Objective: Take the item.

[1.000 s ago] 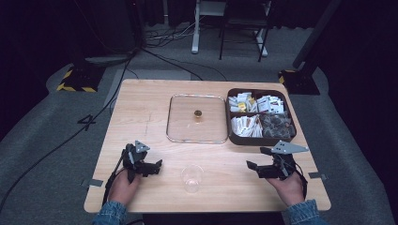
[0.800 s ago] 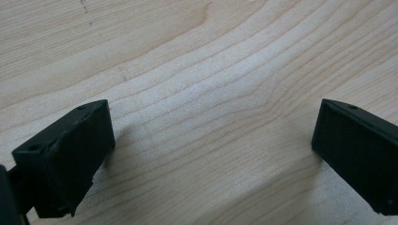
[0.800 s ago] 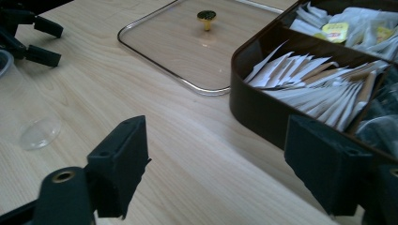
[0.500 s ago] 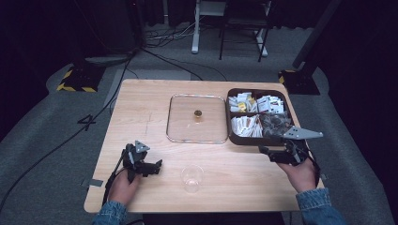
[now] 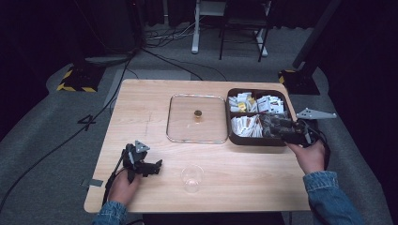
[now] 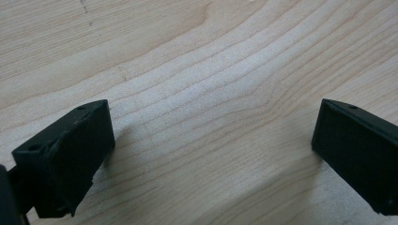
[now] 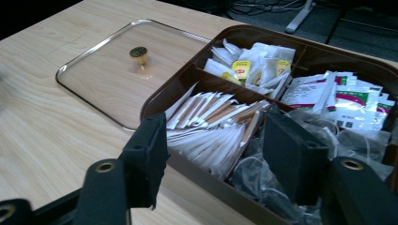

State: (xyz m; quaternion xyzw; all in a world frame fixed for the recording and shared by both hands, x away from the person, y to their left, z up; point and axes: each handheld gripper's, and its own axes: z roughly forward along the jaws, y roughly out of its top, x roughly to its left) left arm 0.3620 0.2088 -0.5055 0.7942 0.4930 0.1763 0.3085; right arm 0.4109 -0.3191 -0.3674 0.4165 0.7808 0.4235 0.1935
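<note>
A brown compartment box point(image 5: 233, 136) stands at the table's right, packed with sachets. In the right gripper view its near wall point(image 7: 197, 168) runs under my jaws, with white stick sachets point(image 7: 211, 117) on one side and dark clear-wrapped packets point(image 7: 263, 178) on the other. My right gripper point(image 5: 274, 125) point(image 7: 218, 150) hovers over the box's near right corner. Its jaws have just been closing, stand half apart and press on nothing. My left gripper point(image 5: 157, 165) point(image 6: 211, 150) rests open on bare wood at the front left.
A flat glass lid point(image 5: 187, 129) with a brass knob point(image 5: 198, 113) lies left of the box. A clear glass cup point(image 5: 192, 177) stands near the front edge, right of the left gripper. Yellow-label sachets point(image 7: 253, 65) and green-printed packets point(image 7: 338, 93) fill the far compartments.
My right gripper has risen from the table's front right and moved forward over the box, with its jaws drawn closer together. The left gripper has stayed put.
</note>
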